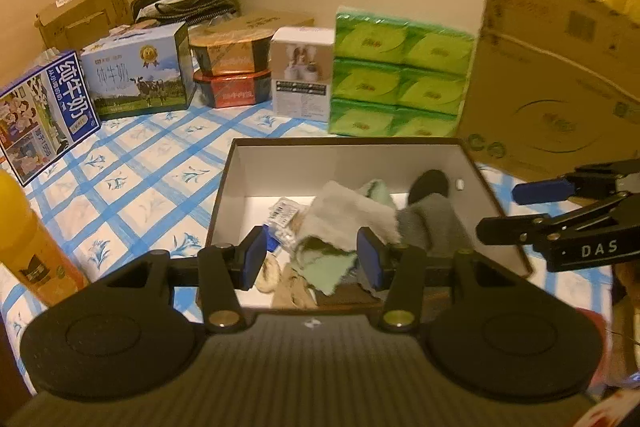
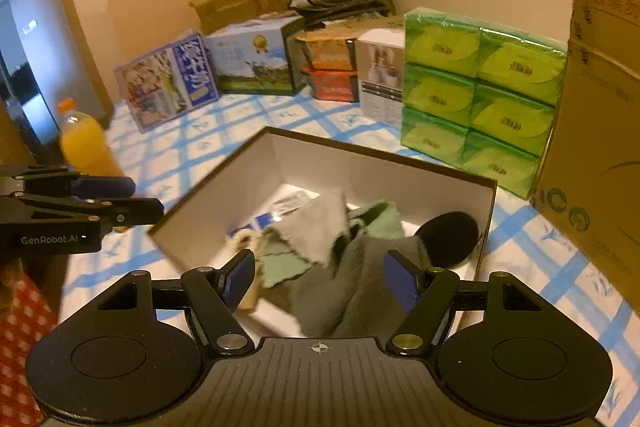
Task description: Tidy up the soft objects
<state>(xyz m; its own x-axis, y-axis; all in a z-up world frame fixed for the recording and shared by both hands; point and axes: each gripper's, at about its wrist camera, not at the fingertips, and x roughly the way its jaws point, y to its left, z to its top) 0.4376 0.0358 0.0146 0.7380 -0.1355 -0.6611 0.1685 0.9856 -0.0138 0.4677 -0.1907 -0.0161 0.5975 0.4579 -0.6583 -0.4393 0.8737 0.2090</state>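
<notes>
While crumpled fuzzy cloths (image 1: 352,215) fill rectangular box (image 1: 348,143), glossy tissue packs (image 1: 400,71) behind.

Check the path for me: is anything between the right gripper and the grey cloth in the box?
Nothing visible blocks it. The right gripper hangs with open, empty jaws above the near edge of the open box, and the grey cloth lies uncovered directly ahead. The left gripper stays off to the side, outside the box.

An open box (image 2: 384,163) sits on the checked tablecloth, holding cloths (image 2: 320,227) and a grey sock (image 2: 360,275). Behind the box: green tissue packs (image 2: 480,87). Left of it: an orange bottle (image 2: 86,143).
</notes>
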